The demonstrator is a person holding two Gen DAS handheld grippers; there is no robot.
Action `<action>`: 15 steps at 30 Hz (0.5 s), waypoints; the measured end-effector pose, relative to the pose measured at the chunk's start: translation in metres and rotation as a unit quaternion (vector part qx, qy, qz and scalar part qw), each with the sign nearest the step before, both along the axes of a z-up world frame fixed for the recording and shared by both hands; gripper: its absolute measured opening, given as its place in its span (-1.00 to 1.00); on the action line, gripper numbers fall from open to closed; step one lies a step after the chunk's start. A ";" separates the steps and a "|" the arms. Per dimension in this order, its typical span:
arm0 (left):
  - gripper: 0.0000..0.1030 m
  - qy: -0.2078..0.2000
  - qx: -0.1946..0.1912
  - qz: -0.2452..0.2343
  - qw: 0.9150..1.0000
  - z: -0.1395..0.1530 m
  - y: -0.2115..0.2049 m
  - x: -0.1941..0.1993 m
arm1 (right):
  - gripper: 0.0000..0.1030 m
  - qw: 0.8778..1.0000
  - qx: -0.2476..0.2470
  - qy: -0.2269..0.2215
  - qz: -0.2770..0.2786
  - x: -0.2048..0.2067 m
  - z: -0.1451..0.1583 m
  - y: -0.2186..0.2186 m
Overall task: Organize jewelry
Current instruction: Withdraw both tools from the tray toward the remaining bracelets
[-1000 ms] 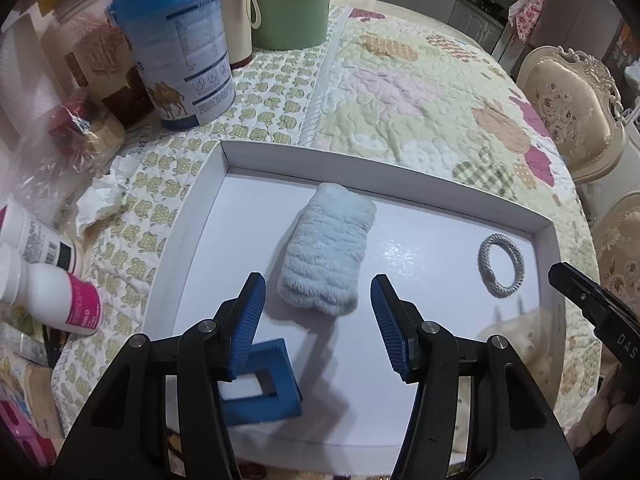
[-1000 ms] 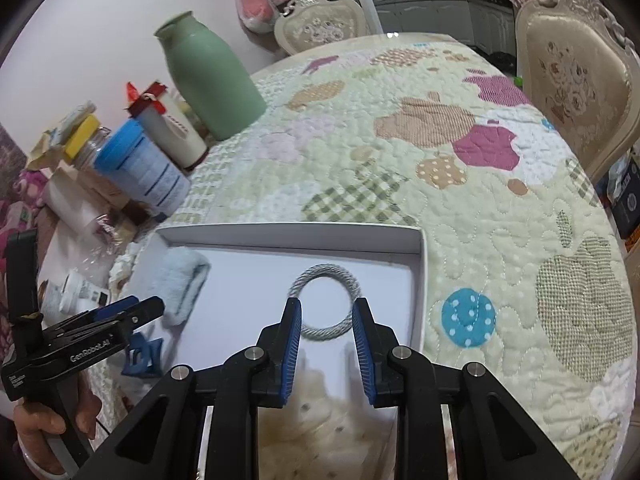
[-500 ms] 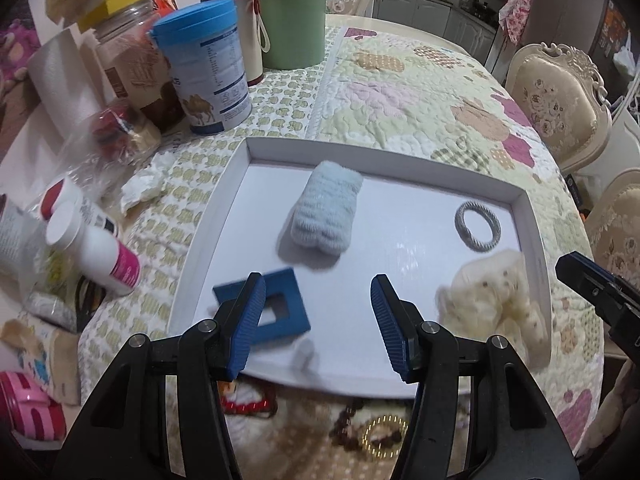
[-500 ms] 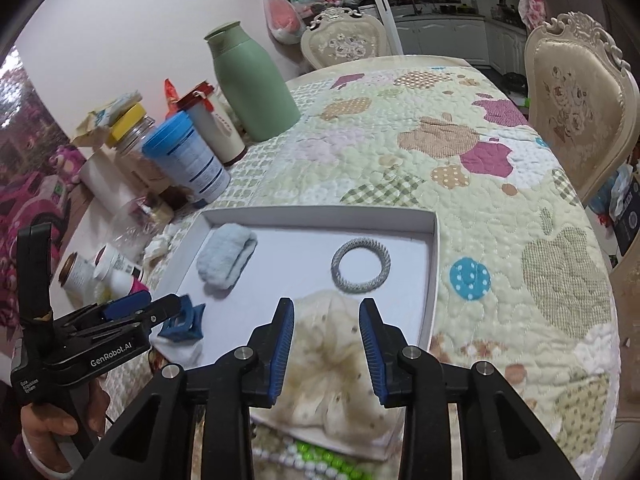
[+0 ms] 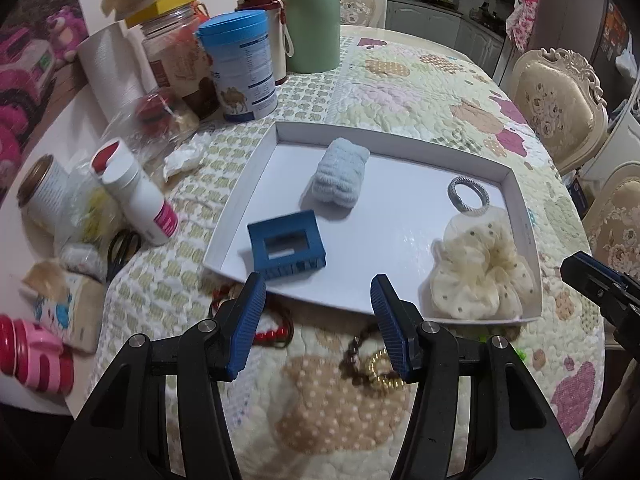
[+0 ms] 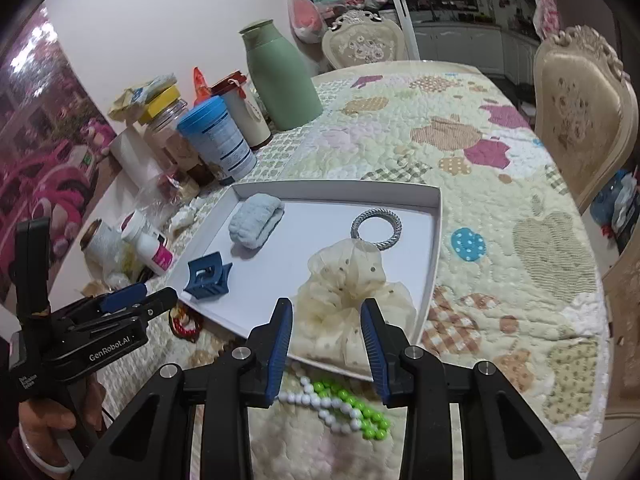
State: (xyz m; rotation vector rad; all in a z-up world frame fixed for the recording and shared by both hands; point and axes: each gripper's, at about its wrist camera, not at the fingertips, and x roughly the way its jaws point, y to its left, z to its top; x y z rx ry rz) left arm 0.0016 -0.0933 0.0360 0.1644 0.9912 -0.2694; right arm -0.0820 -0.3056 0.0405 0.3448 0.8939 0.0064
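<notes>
A white tray (image 5: 520, 208) on the quilted table holds a blue claw clip (image 5: 286, 246), a pale blue fluffy scrunchie (image 5: 340, 176), a grey braided ring (image 5: 468, 196) and a cream dotted scrunchie (image 5: 480, 272). On the quilt in front of the tray lie a red bead bracelet (image 5: 276, 334), brown and gold bead bracelets (image 5: 372, 364) and a white and green bead string (image 6: 340, 400). My left gripper (image 5: 318, 292) hovers open over the tray's near edge. To its right, my right gripper (image 6: 326, 312) hangs open above the cream scrunchie (image 6: 348, 296). Neither holds anything.
At the table's left stand a green flask (image 5: 312, 16), a blue-lidded can (image 5: 240, 68), jars, a white bottle with a pink label (image 5: 136, 196) and scissors (image 5: 122, 248). Ornate chairs (image 5: 560, 100) stand on the right. A person's hand (image 6: 44, 412) grips the left tool.
Both grippers have drawn back and risen from the tray, so the whole tray and the bracelets in front of it have come into view. The right jaws stand a little wider.
</notes>
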 end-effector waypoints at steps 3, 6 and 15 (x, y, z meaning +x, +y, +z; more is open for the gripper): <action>0.06 0.003 -0.005 0.006 1.000 0.001 0.003 -0.011 | -0.34 1.000 -0.019 0.000 0.006 -0.008 0.004 0.005; 0.06 0.008 -0.012 0.012 1.000 0.002 0.007 -0.022 | -0.34 0.999 -0.033 0.000 0.013 -0.018 0.007 0.008; 0.06 0.030 -0.033 0.038 0.998 0.001 0.024 -0.049 | -0.33 0.997 -0.078 0.005 0.017 -0.046 0.011 0.008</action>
